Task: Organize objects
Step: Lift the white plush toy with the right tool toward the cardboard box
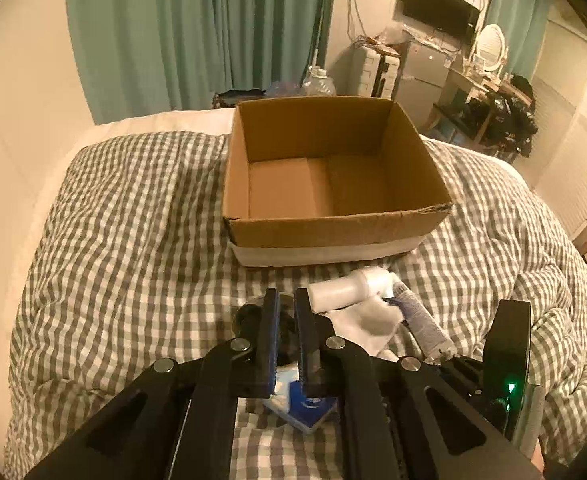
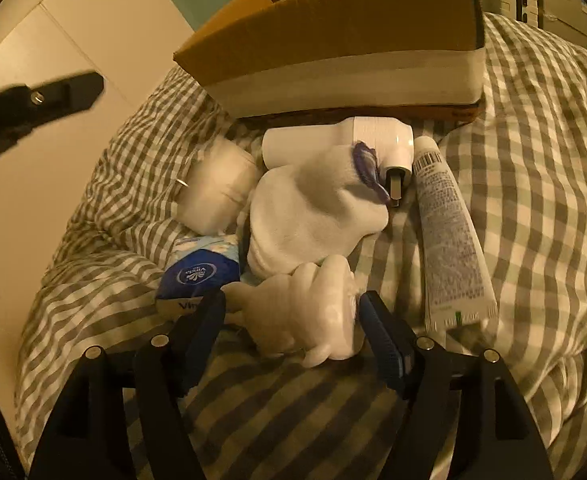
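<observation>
Viewing along the left gripper [image 1: 286,294]: jaws clenched almost together, with only a narrow slit between the pads. A dark, glossy, rounded thing [image 1: 249,318] shows just behind and left of the fingertips. I cannot tell what it is or whether any part of it is pinched. Below the jaws, close to the gripper body, lies a blue tissue pack [image 1: 309,408]. Beyond the fingertips, straight ahead, an open cardboard box [image 1: 333,224] sits on the grey checked bedspread [image 1: 133,240]; its visible floor is bare. Between box and jaws, slightly right of the tips, a white bottle [image 1: 341,292] lies on its side.

Right gripper [image 2: 292,298]: jaws released, standing about half apart. A crumpled white cloth [image 2: 305,320] lies on the bedspread between them and fills most of the gap; the pads do not appear to press it. Just ahead of the tips lies a white sock [image 2: 313,208] with a purple patch, draped partly over the bottle. Right of the right jaw and ahead of it, a printed tube [image 2: 449,232] lies lengthwise, crimped end nearest. The tissue pack touches the outside of the left jaw. Further ahead on that side is a round white pack [image 2: 217,184]. The box's near wall stands beyond all these items.
</observation>
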Action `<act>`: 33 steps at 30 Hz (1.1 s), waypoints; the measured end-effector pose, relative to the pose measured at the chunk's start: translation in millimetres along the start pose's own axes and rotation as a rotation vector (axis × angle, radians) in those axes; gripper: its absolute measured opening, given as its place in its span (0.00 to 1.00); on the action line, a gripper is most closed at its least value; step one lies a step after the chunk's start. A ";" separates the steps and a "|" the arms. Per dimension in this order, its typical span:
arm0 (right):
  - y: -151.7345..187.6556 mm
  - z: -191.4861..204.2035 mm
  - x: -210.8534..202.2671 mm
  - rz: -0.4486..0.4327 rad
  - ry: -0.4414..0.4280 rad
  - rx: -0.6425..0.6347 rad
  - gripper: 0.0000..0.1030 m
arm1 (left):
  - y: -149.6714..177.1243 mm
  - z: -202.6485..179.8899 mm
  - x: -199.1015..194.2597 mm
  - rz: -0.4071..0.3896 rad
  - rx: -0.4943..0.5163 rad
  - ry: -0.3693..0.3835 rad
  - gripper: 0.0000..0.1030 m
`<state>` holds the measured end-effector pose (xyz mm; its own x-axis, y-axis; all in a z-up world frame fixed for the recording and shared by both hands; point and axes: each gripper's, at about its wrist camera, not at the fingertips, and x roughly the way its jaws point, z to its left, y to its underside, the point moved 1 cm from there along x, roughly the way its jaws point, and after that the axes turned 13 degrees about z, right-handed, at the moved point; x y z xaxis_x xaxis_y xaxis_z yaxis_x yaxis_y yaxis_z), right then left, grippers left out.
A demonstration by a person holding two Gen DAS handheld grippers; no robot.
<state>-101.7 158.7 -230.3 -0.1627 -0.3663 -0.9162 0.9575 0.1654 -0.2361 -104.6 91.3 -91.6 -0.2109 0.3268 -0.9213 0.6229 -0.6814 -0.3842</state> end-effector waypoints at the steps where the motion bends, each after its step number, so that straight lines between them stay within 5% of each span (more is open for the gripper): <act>1: 1.5 1.3 -2.3 -0.001 0.010 -0.004 0.56 | 0.4 -0.5 1.5 0.003 0.001 0.004 0.07; 4: 6.3 2.0 -13.4 -0.009 0.001 -0.010 0.50 | 1.8 -2.1 6.1 0.015 -0.002 0.020 0.06; 5: 7.7 1.6 -19.3 -0.026 0.009 -0.008 0.34 | 2.2 -2.0 6.4 0.017 -0.005 0.027 0.06; 6: 8.5 1.0 -29.6 -0.046 0.004 -0.002 0.33 | 2.8 -2.3 5.5 0.015 -0.004 0.032 0.06; 24: -36.3 31.9 -188.4 -0.404 0.081 -0.096 0.33 | -29.8 -9.3 -57.7 -0.166 0.003 0.066 0.06; 33: -115.6 17.9 -178.8 -0.429 0.178 -0.093 0.33 | -86.2 -8.5 -23.5 -0.184 0.024 0.065 0.06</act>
<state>-179.0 188.6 -33.3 -0.5849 -0.2582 -0.7689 0.7708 0.1182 -0.6261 -146.9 147.9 -36.2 -0.2705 0.4883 -0.8297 0.5600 -0.6212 -0.5482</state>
